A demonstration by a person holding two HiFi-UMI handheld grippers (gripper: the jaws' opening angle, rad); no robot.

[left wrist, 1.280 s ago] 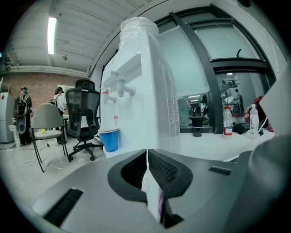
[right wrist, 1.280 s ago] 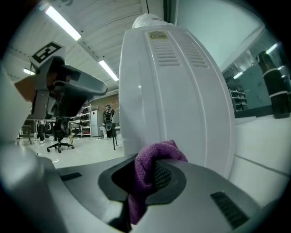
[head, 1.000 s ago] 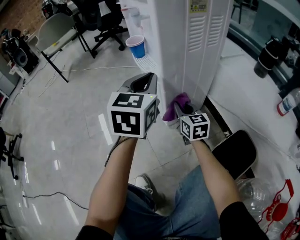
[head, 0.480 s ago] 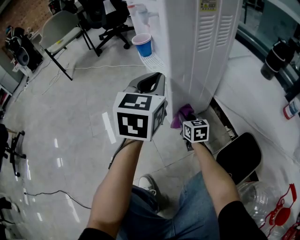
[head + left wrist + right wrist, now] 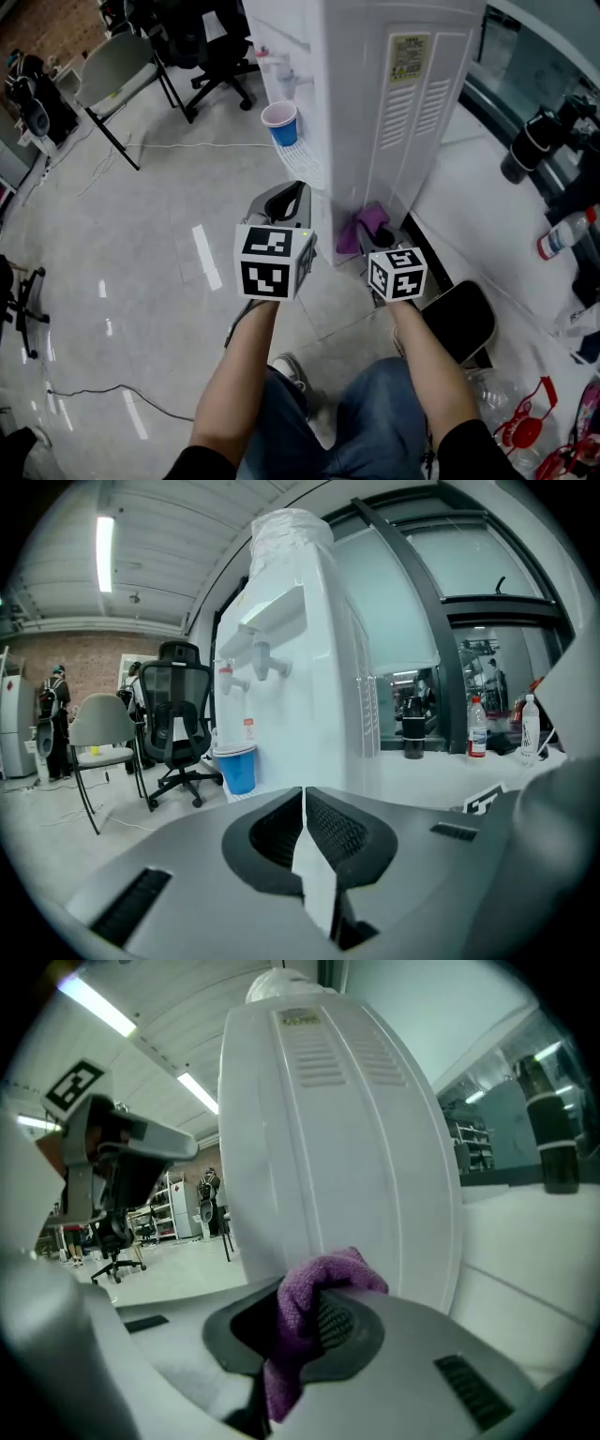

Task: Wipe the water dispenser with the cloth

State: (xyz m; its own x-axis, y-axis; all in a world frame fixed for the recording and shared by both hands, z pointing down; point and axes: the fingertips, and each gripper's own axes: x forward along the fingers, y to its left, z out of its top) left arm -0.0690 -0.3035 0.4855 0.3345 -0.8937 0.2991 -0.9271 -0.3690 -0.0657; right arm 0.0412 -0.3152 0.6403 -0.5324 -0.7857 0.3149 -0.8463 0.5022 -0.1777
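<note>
The right gripper (image 5: 314, 1321) had its jaws clamped on a crumpled purple microfibre cloth (image 5: 319, 1279). A fold bulged out ahead of the tips and a tail hung down between the dark ribbed pads. That bunch in front probably served as the wiping face, keeping the hard jaws off the plastic.

The cloth sat low against the tall white plastic water dispenser (image 5: 375, 94), near the bottom of the panel with the vent slots and close to the cabinet's corner. From the head view it looked to be touching the panel, though how firmly it pressed could not be told. The low position suggested the wiping had reached the foot of that side.

The left gripper (image 5: 303, 808) had its jaws brought together with only a thin slit between the pads and nothing in them. It hung beside the dispenser's corner, apart from the cloth, and seemed simply held out of the way while the right did the work.

Farther out, a blue plastic cup (image 5: 280, 123) stood on the drip tray beneath the taps, on the face round the corner from the cloth. A black office chair (image 5: 217, 42) and a grey folding chair (image 5: 111, 64) stood well apart on the shiny pale floor (image 5: 141, 244).
</note>
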